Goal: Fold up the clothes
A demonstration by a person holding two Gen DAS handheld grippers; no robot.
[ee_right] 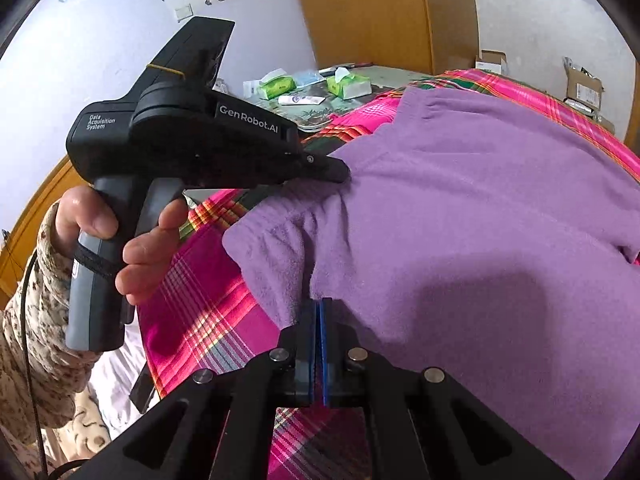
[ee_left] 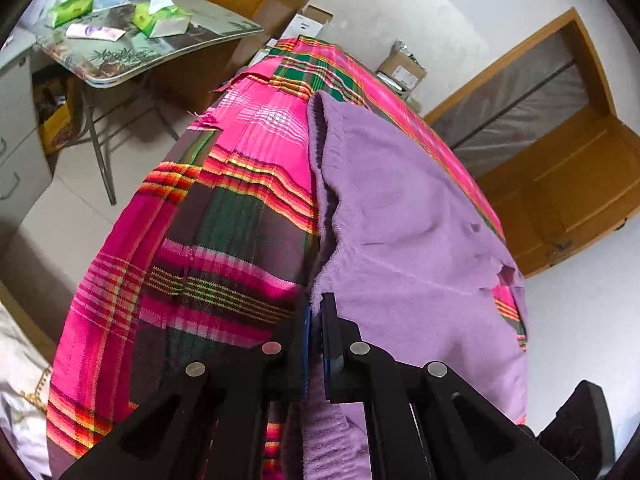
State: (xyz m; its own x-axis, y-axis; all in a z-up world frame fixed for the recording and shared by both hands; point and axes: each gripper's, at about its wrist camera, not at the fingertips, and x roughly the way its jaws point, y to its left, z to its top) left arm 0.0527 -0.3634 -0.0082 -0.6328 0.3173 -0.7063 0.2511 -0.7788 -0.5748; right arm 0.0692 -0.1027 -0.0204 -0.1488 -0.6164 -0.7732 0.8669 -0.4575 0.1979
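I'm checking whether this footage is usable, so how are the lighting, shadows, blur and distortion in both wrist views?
Left wrist view: even daylight, sharp, and strong fisheye bending of the pink plaid bedsheet; the left gripper pinches the fuzzy purple garment. Right wrist view: a broad soft shadow darkens the garment ahead of the right gripper, the frame corners are vignetted black, and there is no glare.

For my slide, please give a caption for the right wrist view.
Both hand-held grippers, right and left, pinch the purple garment on the plaid sheet.
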